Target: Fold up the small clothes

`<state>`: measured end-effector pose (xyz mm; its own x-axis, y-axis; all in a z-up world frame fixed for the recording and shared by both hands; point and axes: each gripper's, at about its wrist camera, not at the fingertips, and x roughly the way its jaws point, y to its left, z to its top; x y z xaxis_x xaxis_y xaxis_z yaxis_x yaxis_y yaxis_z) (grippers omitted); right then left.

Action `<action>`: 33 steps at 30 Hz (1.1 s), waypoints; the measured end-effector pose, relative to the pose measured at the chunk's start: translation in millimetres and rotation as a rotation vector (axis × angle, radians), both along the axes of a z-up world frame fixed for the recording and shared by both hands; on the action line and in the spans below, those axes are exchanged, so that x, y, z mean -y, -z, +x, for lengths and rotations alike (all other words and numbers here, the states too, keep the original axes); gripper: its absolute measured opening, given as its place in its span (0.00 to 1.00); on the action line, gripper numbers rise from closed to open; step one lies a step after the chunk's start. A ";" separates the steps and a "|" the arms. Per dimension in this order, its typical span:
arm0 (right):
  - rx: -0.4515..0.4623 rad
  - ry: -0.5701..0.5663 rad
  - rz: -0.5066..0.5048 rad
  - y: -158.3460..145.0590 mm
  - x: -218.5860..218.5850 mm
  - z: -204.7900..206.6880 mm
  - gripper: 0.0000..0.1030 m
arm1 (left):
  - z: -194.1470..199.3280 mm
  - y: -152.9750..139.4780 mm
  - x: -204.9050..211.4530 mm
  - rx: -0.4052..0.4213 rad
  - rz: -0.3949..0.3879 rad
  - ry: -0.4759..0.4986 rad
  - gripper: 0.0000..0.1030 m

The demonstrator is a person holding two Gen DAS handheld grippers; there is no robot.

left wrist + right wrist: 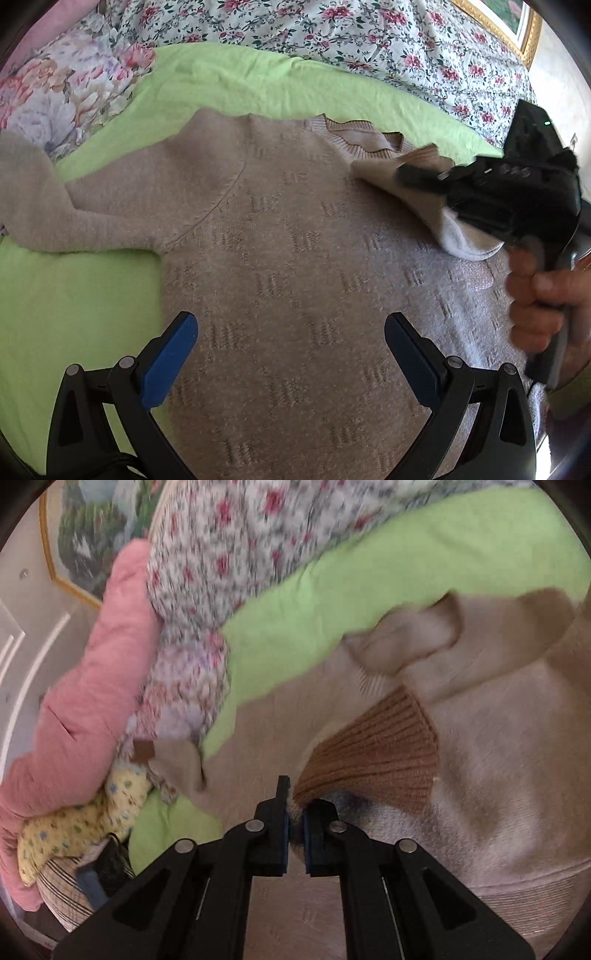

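Observation:
A beige knitted sweater (280, 236) lies flat on a light green sheet (236, 85), neck at the far side, one sleeve (48, 206) stretched out to the left. My left gripper (290, 345) is open and empty, hovering over the sweater's lower body. My right gripper (413, 175) is shut on the other sleeve's brown ribbed cuff (373, 753) and holds the sleeve folded over the sweater's chest, near the neck. In the right wrist view the right gripper (295, 812) pinches the cuff between closed blue pads, the sweater (498, 794) beneath.
A floral quilt (332, 29) lies beyond the green sheet, a floral pillow (62, 85) at the far left. The right wrist view shows a pink blanket (81, 701), a yellow patterned cloth (85, 823) and a framed picture (81, 535).

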<state>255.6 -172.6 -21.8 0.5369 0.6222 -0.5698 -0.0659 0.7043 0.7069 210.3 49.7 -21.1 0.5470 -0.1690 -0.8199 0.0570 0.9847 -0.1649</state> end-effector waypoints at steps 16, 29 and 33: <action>0.058 0.242 0.137 -17.6 82.7 -56.0 0.79 | 104.0 36.5 86.4 -0.081 0.089 0.011 0.97; 0.074 0.532 0.176 -1.8 184.0 -127.4 0.79 | 75.9 21.2 10.1 -0.007 -0.142 -0.083 0.06; 0.069 0.549 0.129 -3.9 193.6 -125.7 0.79 | 79.5 34.1 -7.0 -0.073 -0.259 -0.086 0.19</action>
